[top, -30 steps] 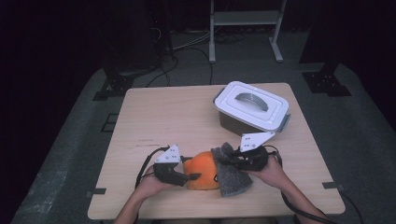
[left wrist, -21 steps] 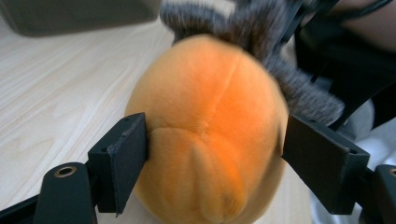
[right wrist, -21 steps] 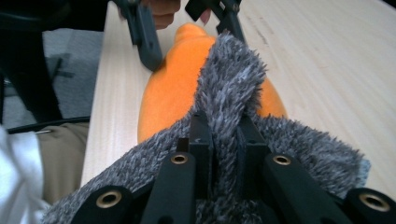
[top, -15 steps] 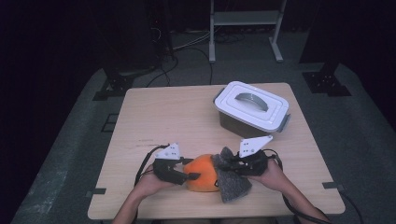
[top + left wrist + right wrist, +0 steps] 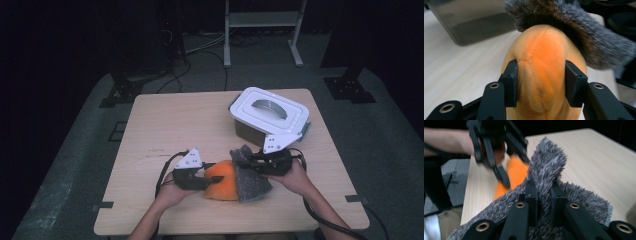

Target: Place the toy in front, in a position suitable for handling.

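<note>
near the table's [image 5: 150, 125] front edge, the left gripper [image 5: 540, 75] pinches a soft orange plush [image 5: 544, 60], dimpling it; the right gripper [image 5: 544, 195] clamps a fold of its grey furry cover [image 5: 549, 165]. both look light, squashy, best gripped by bunched material.

We see the lidded box [image 5: 270, 116] at two o'clock on our table [image 5: 170, 125], the plush [image 5: 222, 181] and cloth [image 5: 250, 175] at six.

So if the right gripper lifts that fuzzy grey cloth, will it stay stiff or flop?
Probably flop: the fuzzy grey cloth bunches into a soft fold where the right gripper pinches it. It drapes over the orange plush toy, so it likely sags. Seemingly light, and the pile should resist slipping.
</note>
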